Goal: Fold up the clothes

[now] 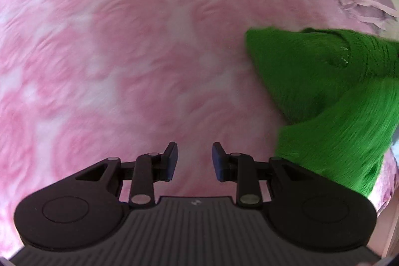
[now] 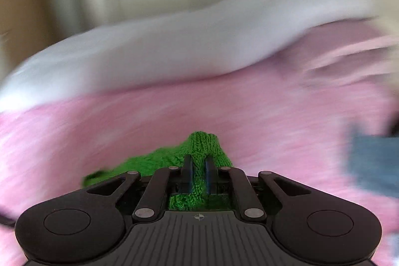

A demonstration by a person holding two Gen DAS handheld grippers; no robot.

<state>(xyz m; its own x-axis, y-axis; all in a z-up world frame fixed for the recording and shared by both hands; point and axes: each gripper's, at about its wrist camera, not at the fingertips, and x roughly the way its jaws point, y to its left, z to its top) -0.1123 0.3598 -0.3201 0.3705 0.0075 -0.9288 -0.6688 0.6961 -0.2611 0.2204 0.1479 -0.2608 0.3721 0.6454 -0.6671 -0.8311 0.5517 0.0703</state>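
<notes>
Right gripper (image 2: pixel 198 165) jaws pinch a bunched edge of the green knit garment (image 2: pixel 197 148), knit squeezed between the pads and trailing back under the body; looks like a hold for lifting or dragging a fold over. Left gripper (image 1: pixel 194 161) jaws spread, nothing between them, hovering over bare pink blanket (image 1: pixel 124 54) just left of the garment (image 1: pixel 324 91), likely free to take another edge. Garment lies partly lifted on the bed, folds blurred. White bedding (image 2: pixel 174 41) heaped beyond; grey cloth (image 2: pixel 374 161) at right.
</notes>
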